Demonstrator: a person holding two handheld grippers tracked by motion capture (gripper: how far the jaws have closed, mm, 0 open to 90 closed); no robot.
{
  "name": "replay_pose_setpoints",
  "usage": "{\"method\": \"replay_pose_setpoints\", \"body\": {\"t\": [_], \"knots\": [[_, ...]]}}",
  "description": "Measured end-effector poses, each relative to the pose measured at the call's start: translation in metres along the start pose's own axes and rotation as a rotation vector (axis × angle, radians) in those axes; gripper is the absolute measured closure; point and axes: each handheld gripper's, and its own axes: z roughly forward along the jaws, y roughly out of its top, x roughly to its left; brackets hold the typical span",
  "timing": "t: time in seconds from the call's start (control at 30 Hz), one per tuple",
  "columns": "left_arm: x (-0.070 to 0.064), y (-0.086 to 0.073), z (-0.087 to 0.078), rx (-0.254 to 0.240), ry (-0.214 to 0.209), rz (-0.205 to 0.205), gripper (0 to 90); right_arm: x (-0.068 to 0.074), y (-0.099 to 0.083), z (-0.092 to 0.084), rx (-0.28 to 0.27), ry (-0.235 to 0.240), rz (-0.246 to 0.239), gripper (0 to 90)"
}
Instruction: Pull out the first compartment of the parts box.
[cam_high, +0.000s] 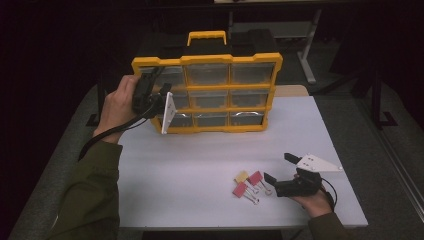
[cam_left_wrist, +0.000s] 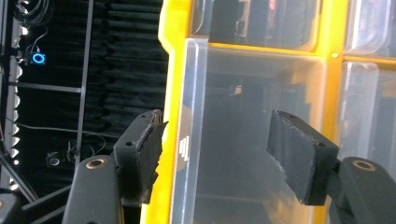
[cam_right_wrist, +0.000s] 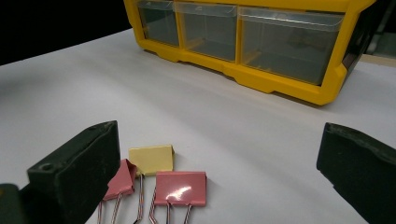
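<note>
While the left hand-held gripper (cam_left_wrist: 215, 156) is raised against the left side of the yellow drawer cabinet (cam_high: 207, 60) standing at the far edge of the worktop (cam_high: 200, 155), its jaws straddle a clear drawer (cam_left_wrist: 243, 135) in the left column, pads apart and not pressing on it. The right hand-held gripper (cam_right_wrist: 219, 186) rests near the worktop's near right corner, jaws released and holding nothing. Three binder clips (cam_high: 248, 184), one yellow and two pink, lie touching one another just beside its jaws.
</note>
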Motion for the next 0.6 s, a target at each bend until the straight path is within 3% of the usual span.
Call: {"method": "replay_pose_setpoints", "body": {"t": [0.17, 0.6], "knots": [[0.0036, -0.0004, -0.0005, 0.002, 0.008, -0.008, 45.1, -0.0002, 0.0000, -0.0001, 0.001, -0.001, 0.001, 0.0], [0.0101, -0.0010, 0.0003, 0.020, 0.013, 0.010, 55.9, -0.0003, -0.0001, -0.0002, 0.001, 0.000, 0.001, 0.0]]}}
